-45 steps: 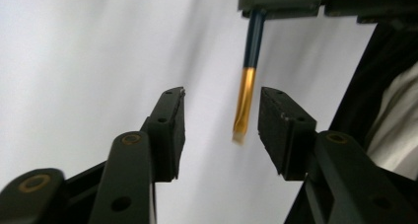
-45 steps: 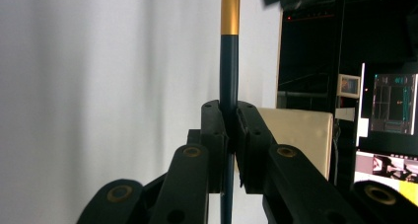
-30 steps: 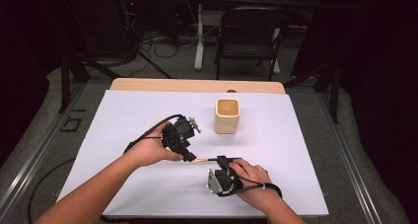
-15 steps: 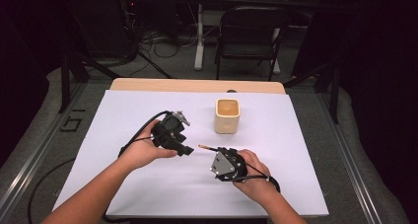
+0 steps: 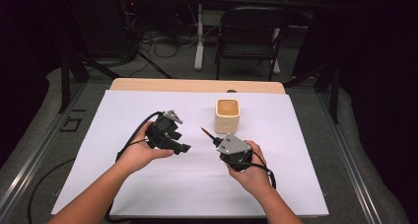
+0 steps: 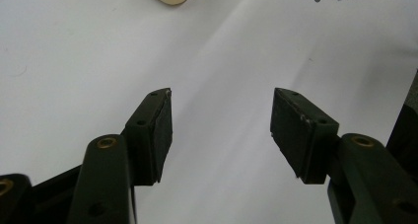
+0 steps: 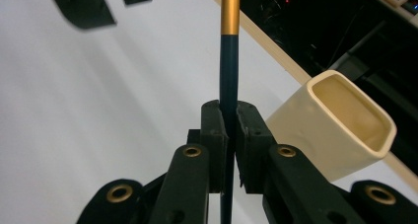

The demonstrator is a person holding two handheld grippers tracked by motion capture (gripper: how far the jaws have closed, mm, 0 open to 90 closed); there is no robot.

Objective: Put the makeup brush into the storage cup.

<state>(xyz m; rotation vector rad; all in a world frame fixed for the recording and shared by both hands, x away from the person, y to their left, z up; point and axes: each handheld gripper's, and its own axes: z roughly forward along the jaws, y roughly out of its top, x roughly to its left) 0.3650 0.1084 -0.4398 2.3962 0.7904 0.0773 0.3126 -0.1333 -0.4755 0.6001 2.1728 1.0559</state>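
Paintbrush (image 7: 229,61) clamped in right gripper (image 7: 230,135) jaws, long axis running straight out past the fingertips – bristle end up and away. Cream cup (image 7: 340,125) sits just right of those fingers, mouth open, near. Left gripper (image 6: 221,128) has just been opening, nothing between its jaws, farther from the cup – right hand should make the drop.

left hand-held gripper (image 5: 183,147) sits left of centre in the high view, jaws apart with nothing between them, just been opening, forearm entering from lower left. right hand-held gripper (image 5: 215,138) at lower centre, jaws clamped tight, tilted up, forearm entering from bottom right.
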